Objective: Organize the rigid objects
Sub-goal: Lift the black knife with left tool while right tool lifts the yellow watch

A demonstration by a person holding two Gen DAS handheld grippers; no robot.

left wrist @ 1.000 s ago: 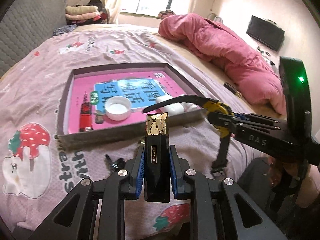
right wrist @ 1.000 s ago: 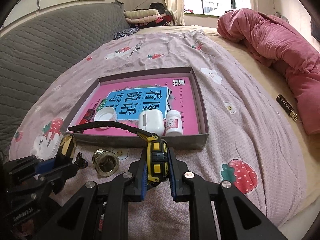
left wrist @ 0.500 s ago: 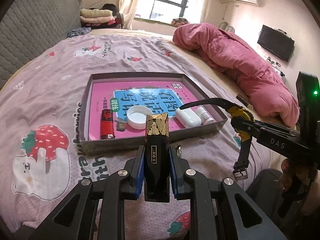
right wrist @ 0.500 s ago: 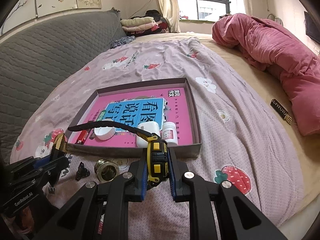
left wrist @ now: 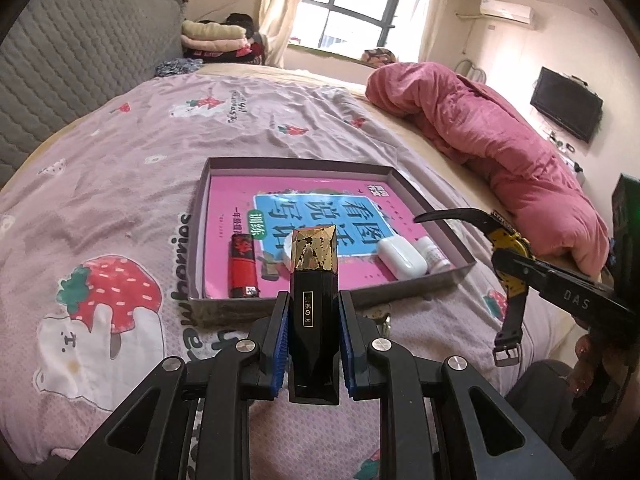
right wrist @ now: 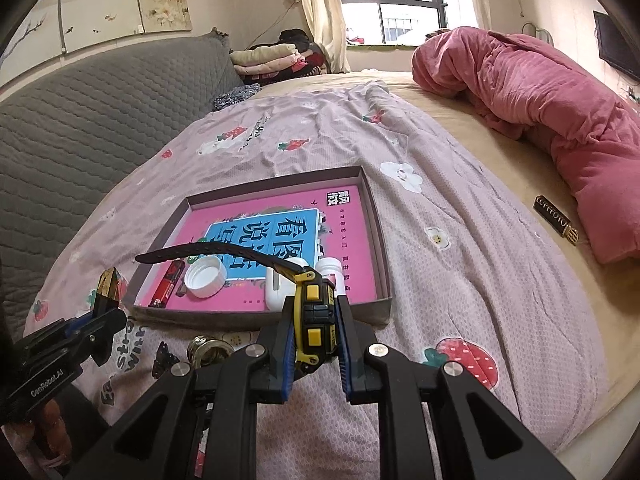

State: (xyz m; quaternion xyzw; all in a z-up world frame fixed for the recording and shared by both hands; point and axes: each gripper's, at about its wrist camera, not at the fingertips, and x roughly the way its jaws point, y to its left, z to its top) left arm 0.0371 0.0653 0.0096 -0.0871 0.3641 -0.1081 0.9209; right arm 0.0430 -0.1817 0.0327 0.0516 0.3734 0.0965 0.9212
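Note:
My left gripper (left wrist: 314,320) is shut on a black bottle with a gold faceted cap (left wrist: 314,280), held upright in front of the grey tray (left wrist: 332,300). My right gripper (right wrist: 316,320) is shut on a yellow-and-black wristwatch (right wrist: 314,316) whose strap arches up over the tray (right wrist: 380,240); the same watch (left wrist: 508,248) shows at the right of the left wrist view. The tray holds a pink book (left wrist: 280,188), a red lighter (left wrist: 242,268), a white cap (right wrist: 206,276), a white earbud case (left wrist: 402,258) and a small white bottle (left wrist: 434,254).
On the strawberry-print sheet before the tray lie a brass ring-shaped piece (right wrist: 210,350) and a small black clip (right wrist: 162,358). A black and gold case (right wrist: 556,224) rests at the right beside a heaped pink duvet (right wrist: 540,96). A grey headboard (right wrist: 80,128) runs along the left.
Both views have risen and pulled back, so the tray sits lower and farther off. The bottle and the watch stay gripped as before.

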